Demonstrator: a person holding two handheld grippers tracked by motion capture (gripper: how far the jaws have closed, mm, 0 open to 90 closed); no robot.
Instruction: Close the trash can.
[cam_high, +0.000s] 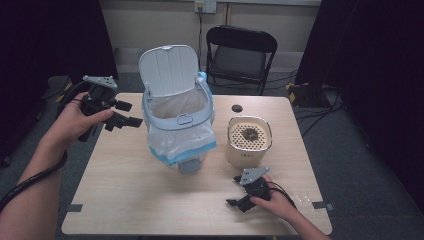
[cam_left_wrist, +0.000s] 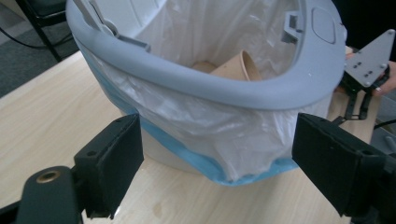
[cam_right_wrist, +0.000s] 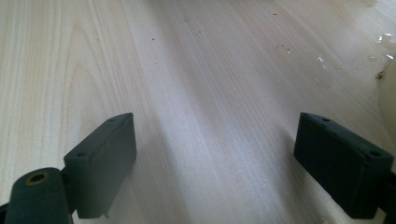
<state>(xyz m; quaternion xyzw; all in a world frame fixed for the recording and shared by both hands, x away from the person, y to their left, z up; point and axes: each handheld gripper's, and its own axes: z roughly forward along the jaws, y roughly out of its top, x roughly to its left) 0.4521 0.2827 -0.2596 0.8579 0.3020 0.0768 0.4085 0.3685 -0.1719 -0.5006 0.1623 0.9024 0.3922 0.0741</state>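
Bin (cam_high: 177, 120) stands on the table (cam_high: 125, 190), left of centre, lid (cam_high: 168, 70) hinged up at its far side. Bag (cam_left_wrist: 224, 135) lines the bin and hangs over its rim; a cup (cam_left_wrist: 240, 67) lies tilted in the bag. Left gripper (cam_high: 125, 114) is just left of the bin, above the table. Canister (cam_high: 249, 141) stands right of the bin, apart from it. Right gripper (cam_high: 239, 201) is on the table, right of and nearer than the bin. Chair (cam_high: 241, 55) stands behind the bin, beyond the table.

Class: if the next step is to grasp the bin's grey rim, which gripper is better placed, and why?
Probably the left gripper: open, raised and aimed at the bin, its grey rim between the jaws. The right gripper sits low, facing bare table.
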